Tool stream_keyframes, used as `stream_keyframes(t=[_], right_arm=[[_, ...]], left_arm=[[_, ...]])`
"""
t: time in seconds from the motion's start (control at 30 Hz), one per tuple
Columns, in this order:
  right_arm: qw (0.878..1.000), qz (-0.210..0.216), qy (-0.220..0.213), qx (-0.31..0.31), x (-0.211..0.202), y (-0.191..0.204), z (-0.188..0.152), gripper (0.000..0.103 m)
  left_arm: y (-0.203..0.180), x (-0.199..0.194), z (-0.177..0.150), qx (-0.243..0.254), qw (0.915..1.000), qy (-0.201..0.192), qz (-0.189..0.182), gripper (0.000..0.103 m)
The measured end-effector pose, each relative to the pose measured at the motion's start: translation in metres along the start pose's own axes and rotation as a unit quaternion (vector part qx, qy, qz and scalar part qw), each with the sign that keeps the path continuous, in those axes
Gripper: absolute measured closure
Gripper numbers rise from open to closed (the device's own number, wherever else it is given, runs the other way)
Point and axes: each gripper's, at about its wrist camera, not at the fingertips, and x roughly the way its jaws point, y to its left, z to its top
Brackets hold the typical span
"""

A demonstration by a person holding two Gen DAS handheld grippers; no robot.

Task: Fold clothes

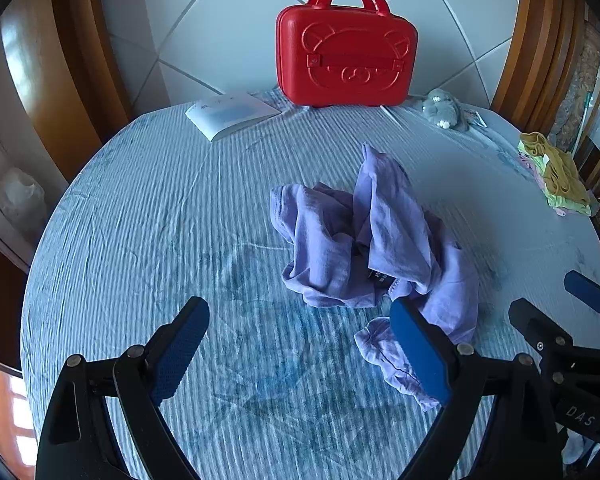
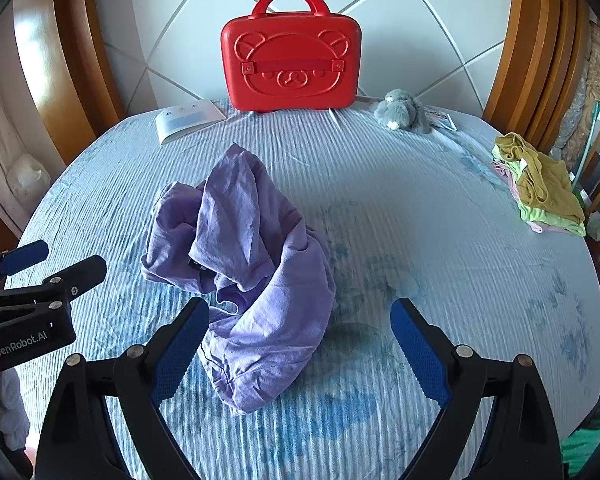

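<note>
Item: purple garment, crumpled in a heap near the middle of the bed, on a pale blue striped sheet. Not yet spread or folded; one end stands up in a peak, another trails toward the near edge. Judged the piece in hand, since both tools face it.

Left gripper: jaws wide apart, holding nothing. Its right pad sits in front of the trailing end of the garment; contact cannot be told. Likely poised to take that end.

Right gripper: jaws wide apart, empty. The near lobe of the garment lies between them toward the left pad, which suggests a pinch on that fold is being lined up. Each gripper shows at the edge of the other's view, so the two are side by side, near one another.

Surroundings:
- Red case with a bear face, upright at the far edge against the padded white headboard.
- White booklet, just left of the case.
- Grey plush toy, right of the case.
- Stack of clothes, yellow on top of green and pink, at the right edge; looks like finished work.

Obstructions: none lie between the grippers and the garment. The sheet around the heap appears roomy enough for spreading; the stack is well apart.
</note>
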Motion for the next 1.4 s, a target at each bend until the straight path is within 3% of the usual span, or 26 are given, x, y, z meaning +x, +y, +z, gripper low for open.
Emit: stream_keyframes(t=[0.43,0.53,0.6,0.73,0.77,0.8,0.83,0.87,0.93,1.0,1.03,1.17,1.27,1.3,1.4], right_arm=[[1.0,0.006,0.014,0.012,0.014,-0.004,0.0,0.011],[0.999,0.007,0.03,0.024,0.025,-0.013,-0.001,0.012],[0.999,0.004,0.045,0.029,0.036,-0.02,-0.003,0.023],[0.996,0.012,0.079,0.035,0.059,-0.025,-0.009,0.024],[0.995,0.015,0.089,0.036,0.065,-0.026,-0.01,0.024],[0.994,0.019,0.099,0.036,0.073,-0.024,-0.012,0.024],[0.993,0.022,0.108,0.035,0.08,-0.021,-0.013,0.024],[0.992,0.029,0.116,0.033,0.088,-0.018,-0.013,0.024],[0.99,0.041,0.132,0.028,0.106,-0.008,-0.014,0.037],[0.987,0.048,0.152,0.019,0.124,0.002,-0.015,0.083],[0.986,0.048,0.162,0.015,0.131,0.006,-0.015,0.091],[0.993,0.038,0.105,0.031,0.101,-0.006,0.002,0.093],[0.997,0.011,0.044,0.064,0.056,-0.044,0.022,0.093],[0.997,-0.001,0.027,0.077,0.042,-0.059,0.028,0.093],[0.993,-0.044,0.031,0.101,0.025,-0.098,0.031,0.093]], left_arm=[[0.001,0.016,0.003,0.006,0.9999,0.009,0.004,0.01],[0.0,0.035,0.007,0.015,0.9998,0.016,-0.004,0.01],[-0.002,0.052,0.01,0.021,0.9994,0.024,-0.015,0.01],[-0.014,0.089,0.015,0.048,0.9979,0.038,-0.019,0.012],[-0.018,0.099,0.016,0.057,0.9973,0.043,-0.014,0.018],[-0.019,0.111,0.015,0.062,0.996,0.06,-0.023,0.05],[-0.02,0.123,0.015,0.066,0.994,0.08,-0.034,0.091],[-0.018,0.133,0.014,0.063,0.9925,0.096,-0.042,0.099],[-0.016,0.146,0.012,0.061,0.9912,0.108,-0.047,0.099],[-0.016,0.14,0.013,0.075,0.993,0.086,-0.031,0.099],[-0.011,0.133,0.017,0.068,0.9945,0.075,-0.028,0.099],[0.02,0.087,0.039,0.023,0.9994,0.018,-0.018,0.099],[0.048,0.046,0.055,0.005,0.9996,-0.029,0.002,0.099],[0.057,0.036,0.06,-0.002,0.9993,-0.037,0.005,0.099],[0.073,0.023,0.058,-0.012,0.9994,-0.027,-0.018,0.099]])
